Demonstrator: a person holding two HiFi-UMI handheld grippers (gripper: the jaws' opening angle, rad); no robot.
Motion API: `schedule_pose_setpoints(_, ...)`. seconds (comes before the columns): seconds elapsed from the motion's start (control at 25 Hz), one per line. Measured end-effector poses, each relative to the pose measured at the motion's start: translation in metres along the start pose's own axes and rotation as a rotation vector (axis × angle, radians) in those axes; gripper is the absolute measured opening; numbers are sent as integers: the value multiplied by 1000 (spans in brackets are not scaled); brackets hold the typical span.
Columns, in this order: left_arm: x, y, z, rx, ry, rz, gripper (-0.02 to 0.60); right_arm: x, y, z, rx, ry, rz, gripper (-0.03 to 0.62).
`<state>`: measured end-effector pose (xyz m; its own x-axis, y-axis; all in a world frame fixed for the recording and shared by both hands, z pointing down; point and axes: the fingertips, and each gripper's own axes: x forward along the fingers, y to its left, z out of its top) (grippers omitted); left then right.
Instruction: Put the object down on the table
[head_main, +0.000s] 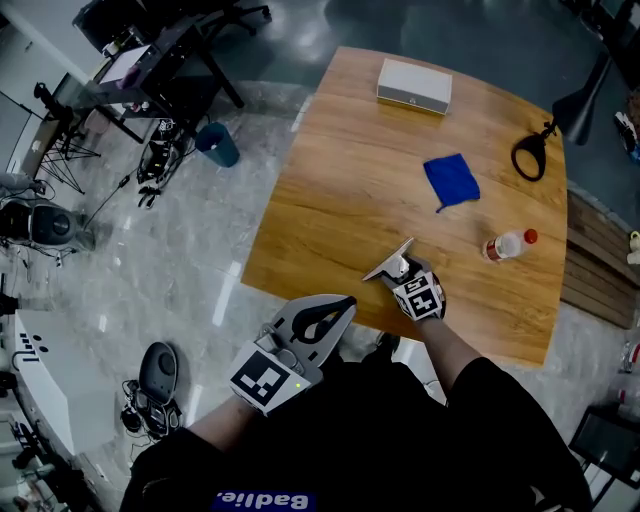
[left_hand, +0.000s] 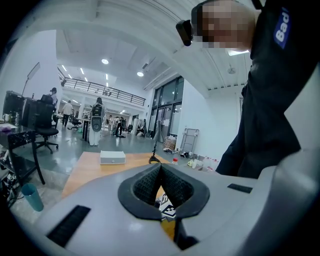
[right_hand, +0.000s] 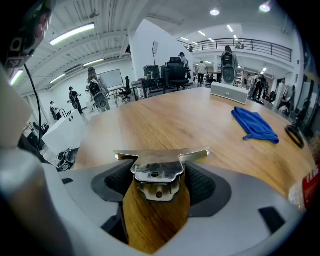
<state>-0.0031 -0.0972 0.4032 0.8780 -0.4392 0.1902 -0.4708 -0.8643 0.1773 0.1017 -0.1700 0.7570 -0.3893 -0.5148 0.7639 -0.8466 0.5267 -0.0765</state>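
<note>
— Pointing which way, that metal piece?
— Its flat crossbar lies crosswise to the jaws and sticks out past them on both sides. In the head view that long edge slants from lower left to upper right. The stubbier body runs back between the jaws, toward the hand.
— And its look?
— Bare silvery metal, T-shaped and shiny: a thin straight bar on top, and below it a folded bracket with a small round hole (a rivet or screw sits just above it).
— The tongs?
— The right gripper is parted just the width of that bracket, its ribbed pads pressing the body from either side. The left gripper has its tips together with nothing between them. Through the hollow behind the tips only the right one's marker cube and a bit of table show.
— Where is the piece, then?
— Over the table, close to its near edge, well apart from the blue cloth and the bottle. Whether it touches the wood I can't tell.
— Arms?
— The right forearm, in a dark sleeve, reaches forward from the body across the table's edge, with the gripper aimed up and left in the head view. The left gripper is held off the table, above the floor in front of the body, nose toward the table.
</note>
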Motion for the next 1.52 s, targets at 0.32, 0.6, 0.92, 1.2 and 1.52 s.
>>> schedule_pose_setpoints(0.32, -2, -4, 2, 3, -18, -17, 8, -25, 0, 14, 2, -65, 5, 308)
schedule_pose_setpoints(0.6, -1, -9, 10, 11, -47, -46, 8, -59, 8, 46, 46, -167, 30, 308)
schedule_pose_setpoints(0.92, -1, -10, 20, 18, -79, -68, 8, -121, 22, 100, 116, -324, 82, 307)
schedule_pose_setpoints(1.2, 5, -9, 25, 13, -95, -95, 8, -186, 38, 144, 130, -483, 109, 292)
schedule_pose_setpoints(1.52, 17, -17, 28, 20, -101, -141, 8, -259, 63, 184, 55, -651, 133, 105)
